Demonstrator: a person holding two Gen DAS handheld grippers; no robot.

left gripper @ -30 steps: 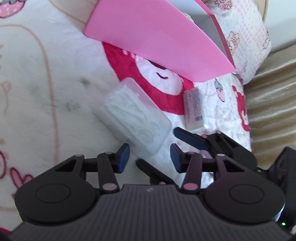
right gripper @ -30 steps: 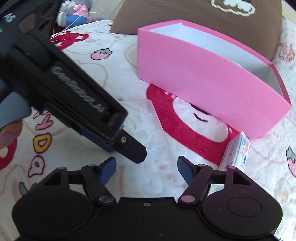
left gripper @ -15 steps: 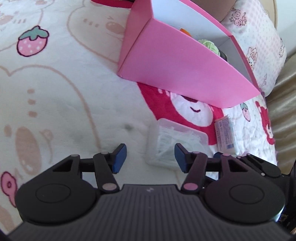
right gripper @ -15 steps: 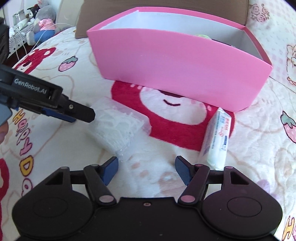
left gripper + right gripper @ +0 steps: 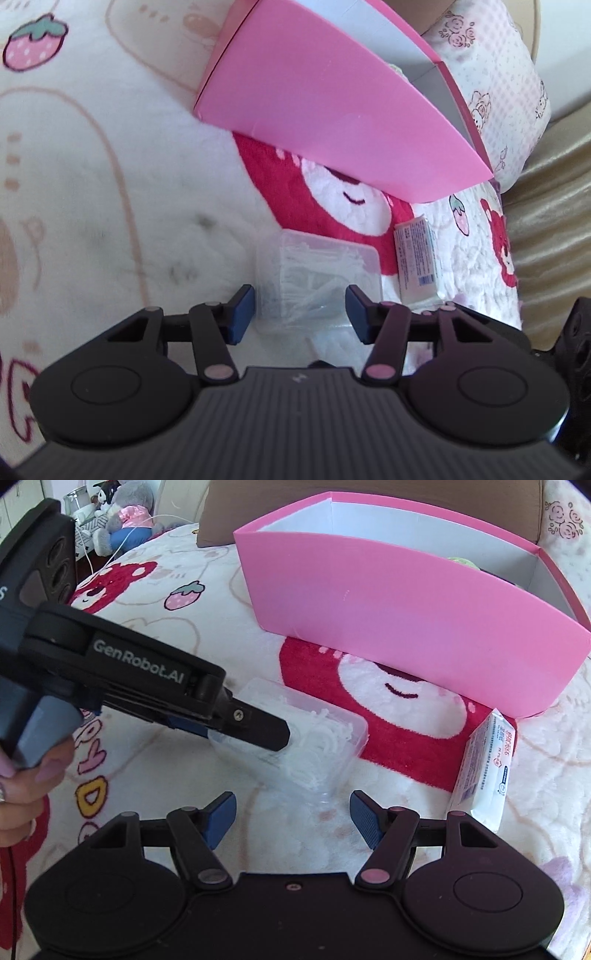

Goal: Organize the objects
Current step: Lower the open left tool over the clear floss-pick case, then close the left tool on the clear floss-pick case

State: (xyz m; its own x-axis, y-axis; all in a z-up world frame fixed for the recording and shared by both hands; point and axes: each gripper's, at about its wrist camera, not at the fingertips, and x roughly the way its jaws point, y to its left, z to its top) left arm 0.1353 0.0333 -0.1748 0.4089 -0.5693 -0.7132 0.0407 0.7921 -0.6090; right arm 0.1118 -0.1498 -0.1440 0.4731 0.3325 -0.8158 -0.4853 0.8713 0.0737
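bear-print blanket [image 5: 388, 709], brown pillow [image 5: 258, 502], plush toy [image 5: 125, 513]

The blanket [image 5: 110, 206] is fluffy printed fleece, matt and soft. The pink box [image 5: 399, 627] looks like smooth card with a faint sheen, white inside. The floss-pick case [image 5: 317, 277] is clear, glossy plastic. The tissue pack [image 5: 484, 771] is wrapped in shiny printed film. The left gripper [image 5: 300, 308] is matt black plastic with ribbed blue pads [image 5: 242, 308].

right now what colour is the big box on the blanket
Pink box, white inside; right wrist view shows it best.
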